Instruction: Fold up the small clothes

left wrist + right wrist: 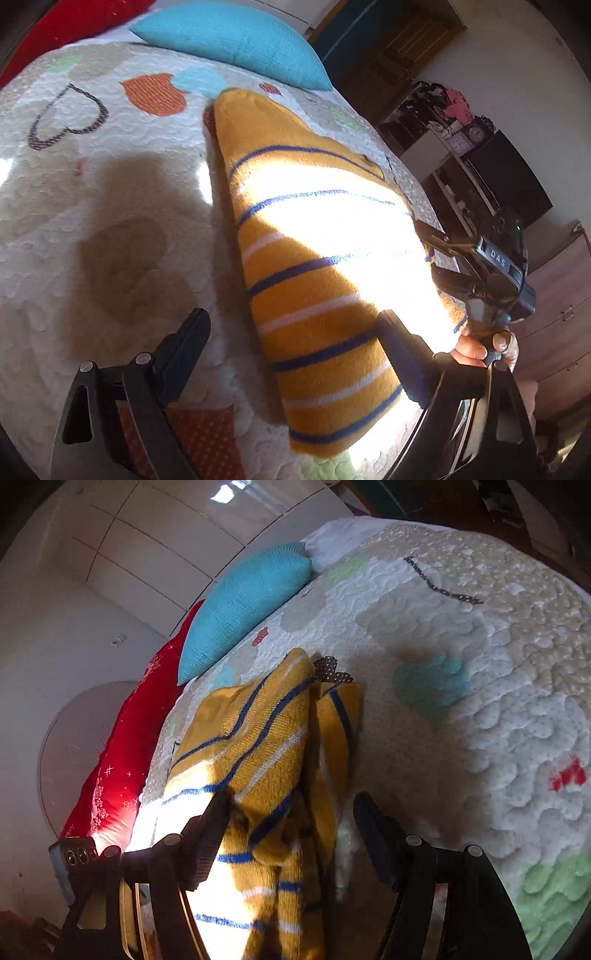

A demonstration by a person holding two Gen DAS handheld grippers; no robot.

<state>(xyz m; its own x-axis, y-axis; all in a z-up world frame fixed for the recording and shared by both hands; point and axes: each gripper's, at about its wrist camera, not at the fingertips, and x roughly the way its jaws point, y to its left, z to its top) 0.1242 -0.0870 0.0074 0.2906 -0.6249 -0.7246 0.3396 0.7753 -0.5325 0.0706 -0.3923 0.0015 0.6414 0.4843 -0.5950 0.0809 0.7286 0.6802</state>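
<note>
Fuzzy striped knit garment [314, 280], folded.

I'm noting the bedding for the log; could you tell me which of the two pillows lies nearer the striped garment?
The turquoise pillow; it sits just beyond the yellow striped garment, whereas the red pillow lies off along the bed's edge.

white tiled wall [155, 542] | dark shelf unit [491, 177] | sunlit quilted bed [110, 192]

One striped yellow garment [325, 295], one turquoise pillow [236, 40], one red pillow [125, 760], one quilt [92, 206], two tongs [291, 354].
</note>
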